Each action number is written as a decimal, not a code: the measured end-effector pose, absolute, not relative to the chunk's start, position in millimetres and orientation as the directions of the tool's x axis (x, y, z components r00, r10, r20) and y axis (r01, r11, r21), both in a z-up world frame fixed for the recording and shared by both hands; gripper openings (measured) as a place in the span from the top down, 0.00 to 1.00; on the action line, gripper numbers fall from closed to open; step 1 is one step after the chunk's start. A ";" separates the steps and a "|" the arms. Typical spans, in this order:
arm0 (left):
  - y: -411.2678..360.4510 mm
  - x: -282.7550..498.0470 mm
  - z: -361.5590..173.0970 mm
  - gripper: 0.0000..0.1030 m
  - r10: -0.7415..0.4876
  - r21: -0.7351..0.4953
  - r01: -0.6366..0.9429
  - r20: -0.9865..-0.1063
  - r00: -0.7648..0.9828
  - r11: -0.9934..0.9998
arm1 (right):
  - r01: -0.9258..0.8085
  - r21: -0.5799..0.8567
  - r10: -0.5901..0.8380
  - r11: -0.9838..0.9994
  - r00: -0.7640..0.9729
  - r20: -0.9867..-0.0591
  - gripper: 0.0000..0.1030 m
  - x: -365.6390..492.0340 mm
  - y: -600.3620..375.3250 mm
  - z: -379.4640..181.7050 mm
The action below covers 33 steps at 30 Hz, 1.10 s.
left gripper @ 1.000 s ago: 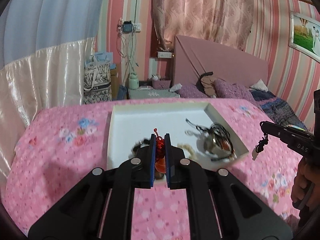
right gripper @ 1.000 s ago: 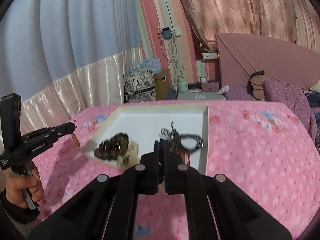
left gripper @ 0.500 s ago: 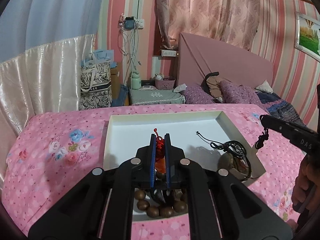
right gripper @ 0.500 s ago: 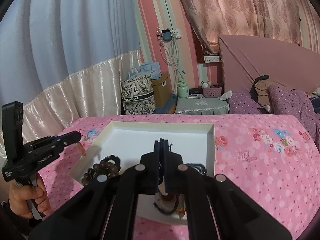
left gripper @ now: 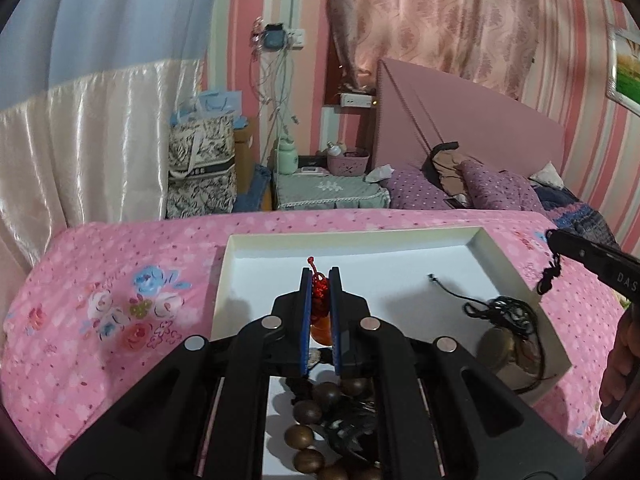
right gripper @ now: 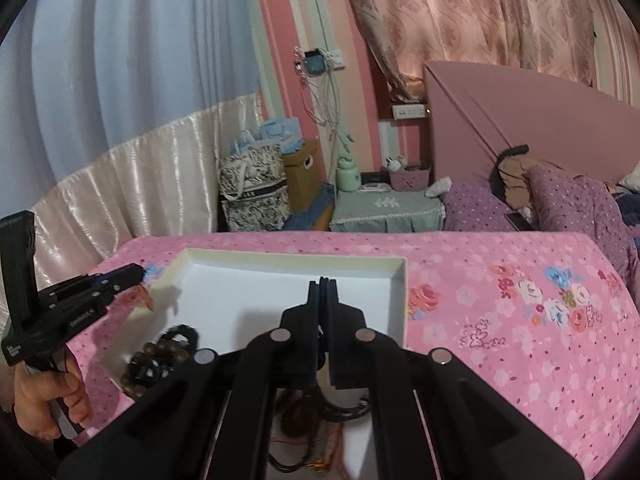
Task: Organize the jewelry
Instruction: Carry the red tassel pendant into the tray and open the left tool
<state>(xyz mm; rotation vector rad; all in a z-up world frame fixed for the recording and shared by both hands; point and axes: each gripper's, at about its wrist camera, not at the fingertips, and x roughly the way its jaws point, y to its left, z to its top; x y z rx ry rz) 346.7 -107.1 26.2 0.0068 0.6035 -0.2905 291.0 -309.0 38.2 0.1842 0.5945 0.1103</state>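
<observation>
Two grippers hang over the white tray [left gripper: 360, 248] on the pink surface [left gripper: 100, 300]. Left gripper [left gripper: 320, 292] has its jaws clamped on a red-and-orange charm [left gripper: 320, 312], above brown beads [left gripper: 304, 436]. Right gripper [right gripper: 323, 300], jaws pressed together, pinches a black cord [left gripper: 547, 278] above the tangled necklaces [left gripper: 508, 336] in the tray's right corner.

Patterned tote bag [left gripper: 201, 168] — mint bottle [left gripper: 287, 157]

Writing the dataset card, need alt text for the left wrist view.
The left tongs are shut on a red and orange pendant above a white tray on a pink floral bedspread. In the tray lie a wooden bead bracelet and a black cord necklace; the right tongs, pinching a black cord, enter at right.
</observation>
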 end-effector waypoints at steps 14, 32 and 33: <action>-89.7 365.6 -4.8 0.94 -0.288 -0.151 0.248 -0.587 0.756 0.957 | -0.031 0.145 0.109 0.989 0.814 -0.571 0.97 298.1 -300.8 18.5; -100.8 372.4 -22.0 0.94 -0.279 -0.146 0.241 -0.620 0.733 0.960 | -0.022 0.139 0.103 0.990 0.788 -0.607 0.97 309.2 -301.1 0.5; -101.4 372.9 -22.6 0.94 -0.276 -0.145 0.239 -0.623 0.732 0.960 | -0.017 0.141 0.101 0.990 0.784 -0.613 0.97 310.6 -301.4 -1.2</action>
